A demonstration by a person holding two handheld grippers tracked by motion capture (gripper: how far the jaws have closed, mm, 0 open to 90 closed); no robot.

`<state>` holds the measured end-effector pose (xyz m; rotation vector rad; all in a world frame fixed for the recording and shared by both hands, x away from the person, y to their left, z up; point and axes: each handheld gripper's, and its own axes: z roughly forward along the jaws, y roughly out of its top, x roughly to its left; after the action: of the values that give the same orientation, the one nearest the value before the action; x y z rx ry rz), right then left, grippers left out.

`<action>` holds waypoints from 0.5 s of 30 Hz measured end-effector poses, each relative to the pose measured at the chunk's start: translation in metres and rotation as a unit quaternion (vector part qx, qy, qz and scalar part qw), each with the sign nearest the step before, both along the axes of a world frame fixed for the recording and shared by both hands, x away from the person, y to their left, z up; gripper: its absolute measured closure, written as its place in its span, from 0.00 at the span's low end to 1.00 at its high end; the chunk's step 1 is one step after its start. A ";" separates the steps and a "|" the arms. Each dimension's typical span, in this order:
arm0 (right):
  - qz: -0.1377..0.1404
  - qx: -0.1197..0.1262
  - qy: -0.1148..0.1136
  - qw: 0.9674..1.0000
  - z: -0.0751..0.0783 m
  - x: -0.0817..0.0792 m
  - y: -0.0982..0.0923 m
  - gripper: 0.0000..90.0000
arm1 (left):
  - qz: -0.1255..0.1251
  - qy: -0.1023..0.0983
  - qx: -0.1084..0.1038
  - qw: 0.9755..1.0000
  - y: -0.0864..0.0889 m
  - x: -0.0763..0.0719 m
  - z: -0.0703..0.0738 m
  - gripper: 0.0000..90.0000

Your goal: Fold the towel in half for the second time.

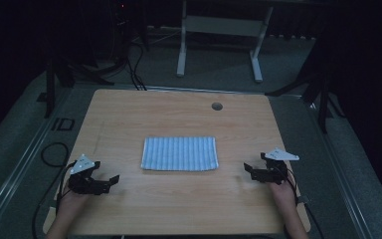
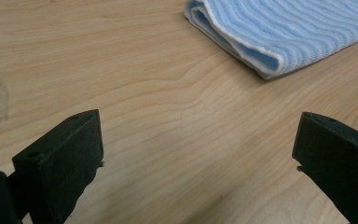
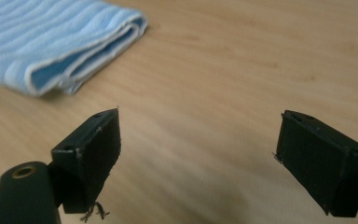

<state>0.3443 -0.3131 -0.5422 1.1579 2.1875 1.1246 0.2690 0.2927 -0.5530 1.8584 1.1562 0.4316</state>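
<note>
A light wooden rectangular surface [image 1: 179,199] carries a folded blue-and-white striped cloth towel [image 1: 179,154], lying flat between the two claws. The left claw [image 1: 110,181] and the right claw [image 1: 247,171] each rest well apart from the towel, jaws spread wide and empty.

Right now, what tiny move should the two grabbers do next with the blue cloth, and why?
Probably slide both inward toward the folded blue striped cloth. The left gripper and right gripper rest on the wooden table on either side of it, apart from it, jaws open and holding nothing, so closing that gap seems the likely first step.
</note>
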 end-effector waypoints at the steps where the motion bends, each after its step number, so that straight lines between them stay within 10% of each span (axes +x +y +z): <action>1: -0.004 -0.008 -0.003 1.000 -0.001 -0.006 -0.003 0.15 | 0.001 -0.001 -0.002 1.000 0.001 -0.001 0.000 0.02; 15: -0.074 -0.012 -0.037 0.997 0.001 -0.037 -0.032 0.15 | 0.028 -0.024 -0.003 0.999 0.002 -0.014 -0.002 0.02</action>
<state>0.3071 -0.3450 -0.5408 1.2248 2.0191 1.0580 0.2546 0.2950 -0.5550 1.8033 1.1795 0.5005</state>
